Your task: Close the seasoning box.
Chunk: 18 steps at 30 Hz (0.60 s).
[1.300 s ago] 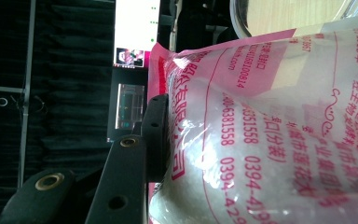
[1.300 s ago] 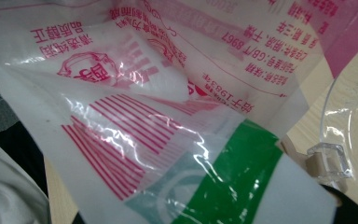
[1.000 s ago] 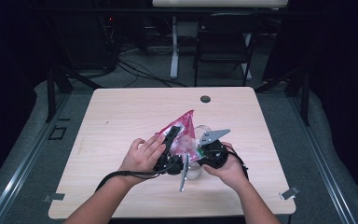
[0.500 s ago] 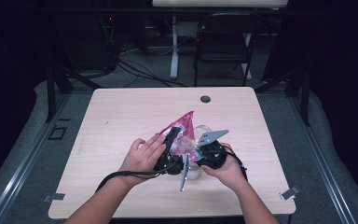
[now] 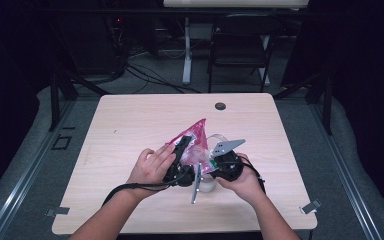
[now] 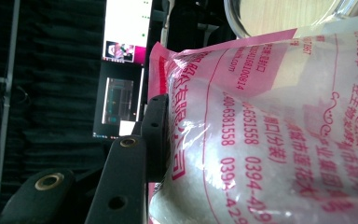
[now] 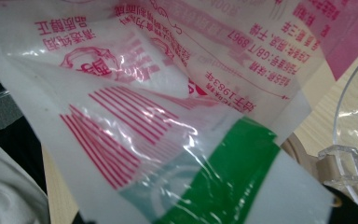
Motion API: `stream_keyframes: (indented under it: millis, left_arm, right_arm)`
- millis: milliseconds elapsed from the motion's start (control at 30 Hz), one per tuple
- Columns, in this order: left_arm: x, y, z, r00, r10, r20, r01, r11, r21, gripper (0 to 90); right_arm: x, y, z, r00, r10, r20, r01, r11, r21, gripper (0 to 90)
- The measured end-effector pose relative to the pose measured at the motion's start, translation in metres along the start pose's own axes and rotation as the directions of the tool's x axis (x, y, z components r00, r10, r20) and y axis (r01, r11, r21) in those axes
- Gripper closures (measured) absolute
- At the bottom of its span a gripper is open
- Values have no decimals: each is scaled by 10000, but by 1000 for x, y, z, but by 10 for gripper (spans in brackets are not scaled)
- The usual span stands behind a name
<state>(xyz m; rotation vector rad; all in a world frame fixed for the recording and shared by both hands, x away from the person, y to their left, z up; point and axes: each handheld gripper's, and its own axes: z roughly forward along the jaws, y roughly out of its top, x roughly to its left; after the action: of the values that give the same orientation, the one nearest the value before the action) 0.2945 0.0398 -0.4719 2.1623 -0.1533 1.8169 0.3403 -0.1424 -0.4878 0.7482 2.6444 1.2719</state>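
Note:
A pink and white plastic bag (image 5: pixel 194 136) of white granules is held up over the table's front middle, between both hands. My left gripper (image 5: pixel 181 159) is shut on the bag's left side. In the left gripper view one black pad (image 6: pixel 156 133) presses into the bag (image 6: pixel 270 140), and the bag hides the other jaw. My right gripper (image 5: pixel 219 162) grips the bag's right side. In the right gripper view the crumpled bag (image 7: pixel 168 116) covers the jaws. A clear container (image 5: pixel 220 141) stands just behind and under the bag, its rim (image 6: pixel 284 21) and clasp (image 7: pixel 342 163) showing.
The wooden table (image 5: pixel 130 130) has a dark round grommet (image 5: pixel 220 106) near its far edge. A chair (image 5: pixel 240 50) and cables stand on the floor beyond. Grey carpet surrounds the table.

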Motion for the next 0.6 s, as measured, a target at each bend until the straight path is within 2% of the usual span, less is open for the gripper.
stream_keyframes:
  millis: [33,167,367,600]
  left_arm:
    - [0,0,0,10000,0,0,0,10000,0,659]
    - [0,-8,1,9990,-436,136,433,9989,189,659]
    - [2,-13,1,9979,-607,219,598,9974,390,662]
    - [3,-15,1,9971,-717,235,705,9963,490,663]
  right_arm:
    - [0,0,0,10000,0,0,0,10000,0,900]
    - [0,0,-1,10000,26,-15,-26,10000,-90,900]
    - [2,2,-2,9999,-137,6,137,9999,-32,900]
    - [2,3,-4,9999,-127,-12,127,9997,-231,900]
